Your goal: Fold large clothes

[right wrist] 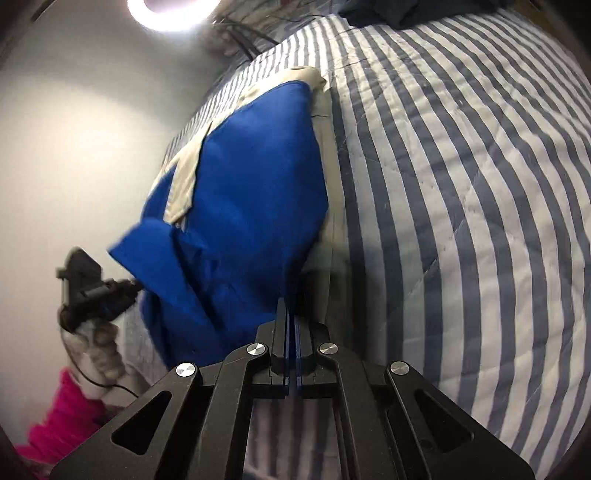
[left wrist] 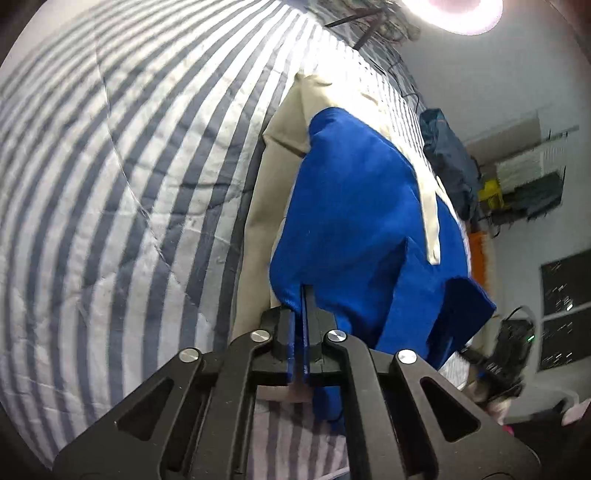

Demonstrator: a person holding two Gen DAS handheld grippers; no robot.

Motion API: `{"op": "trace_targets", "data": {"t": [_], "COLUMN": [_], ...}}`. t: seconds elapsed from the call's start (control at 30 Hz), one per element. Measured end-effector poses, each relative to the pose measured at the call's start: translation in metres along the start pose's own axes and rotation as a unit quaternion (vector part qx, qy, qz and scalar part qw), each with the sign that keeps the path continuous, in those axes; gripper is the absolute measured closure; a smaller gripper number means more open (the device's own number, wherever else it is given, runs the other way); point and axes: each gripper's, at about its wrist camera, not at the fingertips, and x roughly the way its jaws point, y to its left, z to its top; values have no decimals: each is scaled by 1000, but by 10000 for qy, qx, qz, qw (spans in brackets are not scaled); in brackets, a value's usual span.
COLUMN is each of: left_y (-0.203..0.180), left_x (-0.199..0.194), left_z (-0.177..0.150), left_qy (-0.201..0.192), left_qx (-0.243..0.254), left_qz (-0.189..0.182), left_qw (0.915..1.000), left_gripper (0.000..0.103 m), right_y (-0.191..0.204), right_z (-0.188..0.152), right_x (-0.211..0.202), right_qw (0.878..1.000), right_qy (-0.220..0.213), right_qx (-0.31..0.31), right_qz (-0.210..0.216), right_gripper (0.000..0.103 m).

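Striped in grey-blue and white, a quilted bedspread (left wrist: 110, 184) covers the bed and fills most of both views, its stitched seams curving across it. On it, along one edge of the bed, lies a long beige garment (left wrist: 258, 206), flat against the stripes. A blue garment (left wrist: 354, 221) is lifted over the beige one, hanging in broad folds with a beige strip (left wrist: 430, 206) draped across its upper side. From the right wrist view the blue cloth rises from the gripper toward the far end of the bed, with one folded flap sticking out over the bed's edge toward the wall.

The left gripper (left wrist: 304, 295) has its fingers pressed together on a lower edge of the blue garment, the cloth pinched between the pads. The right gripper (right wrist: 291, 310) is likewise closed narrow on another edge of the same garment, blue fabric running straight up from between its fingers. Each gripper shows in the other's view, held in a gloved hand beside the hanging cloth, off the bed's edge.

A dark blue heap of cloth (left wrist: 448, 155) rests at the far edge of the bed. A round lamp (right wrist: 173, 11) glares bright above. Something bright pink (right wrist: 62, 417) shows low in the right wrist view, blurred.
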Motion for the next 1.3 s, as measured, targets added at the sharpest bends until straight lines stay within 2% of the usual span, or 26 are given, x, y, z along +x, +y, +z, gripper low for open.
{"op": "trace_targets", "data": {"t": [0.07,0.17,0.23,0.3,0.4,0.5,0.57,0.63,0.7,0.73,0.77,0.8,0.83,0.9,0.97,1.0,1.03,1.07,1.1,1.13,1.17,1.2,1.23,1.3], "left_y": [-9,-20,-39,-63,-94,-106,-100,-77,-56,-43,-37,-27,-20,-11,-8,-10,-13,-17,-21,-24,-25,-22,-18,-12], "left_x": [-7,-34,-48,-50,-40,-42,-44,-46,-47,-49,-51,-55,-60,-64,-55,-44,-37,-26,-14,-1,7,15,18,13], "left_z": [1,5,12,21,43,56,53,41,29,25,24,24,28,39,53,60,65,68,69,70,68,65,61,49], "left_qy": [-47,-394,-595,-719,-819,-743,-725,-543,-299,-183,-136,-170,-300,-564,-503,-376,-277,-187,-144,-29,52,76,61,144], "left_qx": [129,306,579,984,1291,1240,1191,1000,792,634,534,361,214,-81,-354,-413,-380,-324,-256,-140,-134,-227,-359,-607], "left_qz": [174,223,210,367,542,454,471,369,242,64,-29,-125,-157,-238,-558,-761,-850,-808,-742,-634,-536,-495,-519,-710], "left_qw": [9998,9985,9963,9919,9868,9885,9891,9928,9961,9978,9985,9991,9992,9981,9965,9955,9953,9960,9968,9979,9985,9985,9980,9955], "left_gripper": [102,102,102,102,102,102,102,102,102,101,98,85,60,39,39,39,39,41,58,91,99,99,101,103], "right_y": [5,27,50,66,87,100,105,104,101,98,91,87,74,45,27,15,10,7,7,8,9,10,13,22], "right_z": [4,7,9,20,42,69,86,100,94,89,77,70,61,44,37,33,34,33,32,32,32,32,33,34], "right_x": [-6,-31,-56,-72,-72,-47,-31,-11,0,1,-3,-8,-16,-32,-39,-39,-38,-36,-33,-32,-29,-24,-19,-22], "right_qw": [10000,9968,9892,9840,9723,9615,9619,9675,9663,9666,9681,9699,9738,9839,9925,9970,9983,9988,9988,9989,9990,9993,9992,9988], "right_qy": [-8,-20,-355,-686,-974,-1152,-1081,-737,-460,-403,-372,-367,-387,-462,-367,-253,-224,-215,-208,-217,-201,-115,-75,-104], "right_qx": [-57,-579,-1121,-1380,-1898,-2278,-2266,-2194,-2191,-2188,-2135,-2034,-1826,-1274,-772,-508,-394,-356,-361,-367,-363,-354,-378,-487], "right_qz": [-56,-556,-870,-895,-950,-1015,-1087,-1022,-1270,-1273,-1259,-1290,-1299,-1167,-874,-533,-363,-257,-249,-217,-140,-12,39,1], "right_gripper": [101,100,99,99,99,99,99,99,99,96,92,77,57,45,45,45,45,45,51,63,73,92,100,100]}}
